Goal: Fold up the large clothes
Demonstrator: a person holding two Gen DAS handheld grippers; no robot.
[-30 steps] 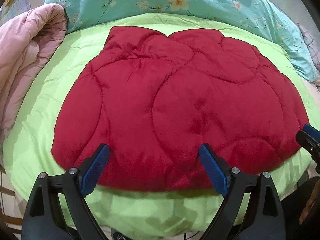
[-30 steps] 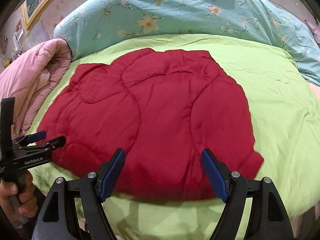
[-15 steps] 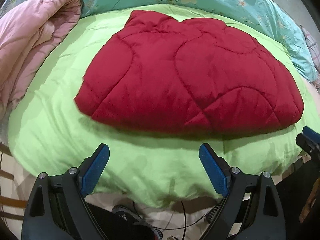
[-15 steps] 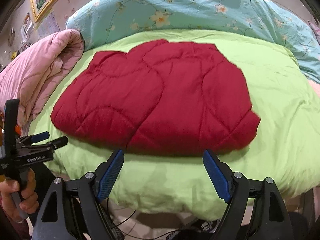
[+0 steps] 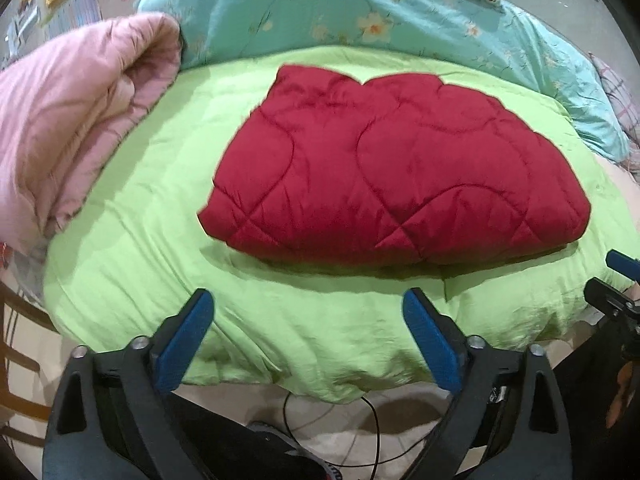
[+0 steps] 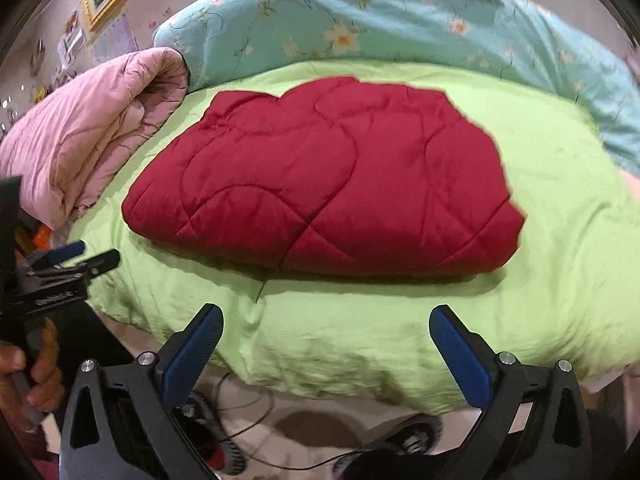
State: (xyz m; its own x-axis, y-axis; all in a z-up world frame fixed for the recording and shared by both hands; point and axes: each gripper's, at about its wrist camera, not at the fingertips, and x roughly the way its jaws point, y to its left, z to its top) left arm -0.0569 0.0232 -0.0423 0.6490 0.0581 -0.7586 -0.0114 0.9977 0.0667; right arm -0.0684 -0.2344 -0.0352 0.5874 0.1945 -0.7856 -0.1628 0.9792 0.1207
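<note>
Quilt (image 5: 396, 176), red, folded, lies mid green cover (image 5: 280, 320) | left gripper (image 5: 306, 336) and right gripper (image 6: 326, 344) short of quilt's near edge, jaws opening, empty | advice: pinch near corners evenly.

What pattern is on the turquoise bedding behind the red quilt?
The turquoise bedding carries scattered pale flowers with yellow centres on thin stems, clearest in the right wrist view.

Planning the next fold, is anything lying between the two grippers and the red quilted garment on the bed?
Nothing visible: only bare lime-green bedsheet separates the opening, empty left gripper and right gripper from the red quilted garment.
</note>
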